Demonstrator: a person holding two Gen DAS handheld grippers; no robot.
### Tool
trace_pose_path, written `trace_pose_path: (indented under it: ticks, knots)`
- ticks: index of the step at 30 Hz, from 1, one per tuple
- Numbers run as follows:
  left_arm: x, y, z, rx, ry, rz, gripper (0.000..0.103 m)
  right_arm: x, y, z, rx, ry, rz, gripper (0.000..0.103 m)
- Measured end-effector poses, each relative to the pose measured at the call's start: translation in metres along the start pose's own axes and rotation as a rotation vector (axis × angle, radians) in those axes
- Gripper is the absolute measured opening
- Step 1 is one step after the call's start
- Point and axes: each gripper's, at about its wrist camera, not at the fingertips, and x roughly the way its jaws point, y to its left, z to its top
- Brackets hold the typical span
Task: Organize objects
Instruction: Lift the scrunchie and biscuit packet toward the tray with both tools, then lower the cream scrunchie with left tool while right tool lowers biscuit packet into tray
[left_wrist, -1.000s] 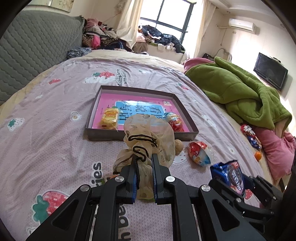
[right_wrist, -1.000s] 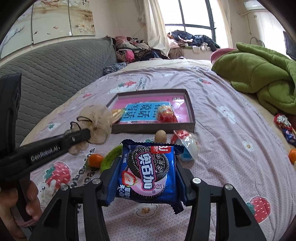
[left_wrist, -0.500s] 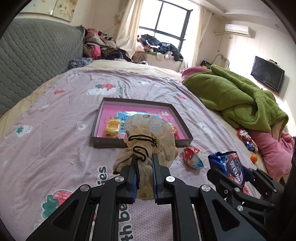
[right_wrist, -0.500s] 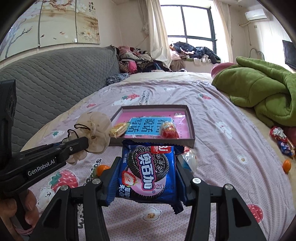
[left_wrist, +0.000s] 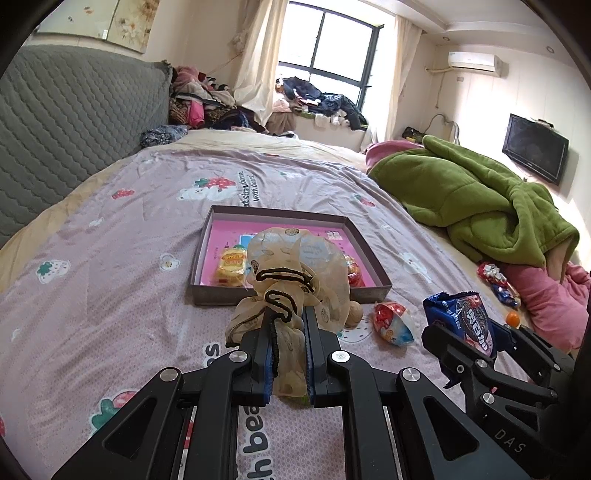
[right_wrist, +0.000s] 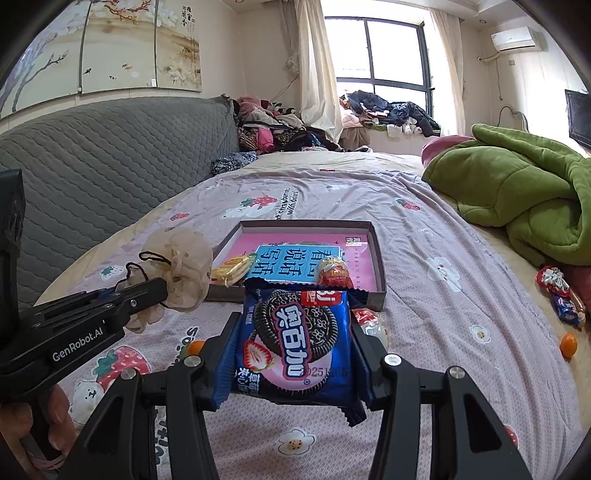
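My left gripper (left_wrist: 287, 321) is shut on a sheer beige drawstring pouch (left_wrist: 299, 266) with a black cord, held above the bedspread in front of the shallow box (left_wrist: 365, 294). From the right wrist view the same pouch (right_wrist: 181, 269) hangs at the left gripper's tip (right_wrist: 162, 291), left of the box (right_wrist: 380, 266). My right gripper (right_wrist: 295, 332) is shut on a blue cookie packet (right_wrist: 295, 339), held flat above the bed. The box has a pink floor and holds a yellow snack pack (left_wrist: 232, 264) and a red wrapped sweet (right_wrist: 334, 273).
On the bedspread near the box lie a red-and-blue wrapped toy egg (left_wrist: 393, 325), a walnut (left_wrist: 352, 314) and a small orange fruit (right_wrist: 195, 346). More sweets (right_wrist: 561, 295) and another orange fruit (right_wrist: 567, 343) lie right, by a green blanket (right_wrist: 524, 192). A grey headboard (right_wrist: 92, 177) runs left.
Both grippers have risen a little with their loads; the box and bed items sit lower and farther in both views. Neither grip has changed.
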Motion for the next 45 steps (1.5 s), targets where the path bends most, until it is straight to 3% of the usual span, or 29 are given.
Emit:
trace_pose_path:
  ticks: [21,45]
  knots:
    - [0.034,-0.011,0.033,0.037,0.004,-0.007,0.013,0.028,-0.007,0.031,-0.028,-0.01,0.0,0.052]
    - [0.126,0.003,0.101,0.056,0.053,0.009,0.013,0.099,-0.029,0.098,-0.046,-0.018,-0.018,0.052]
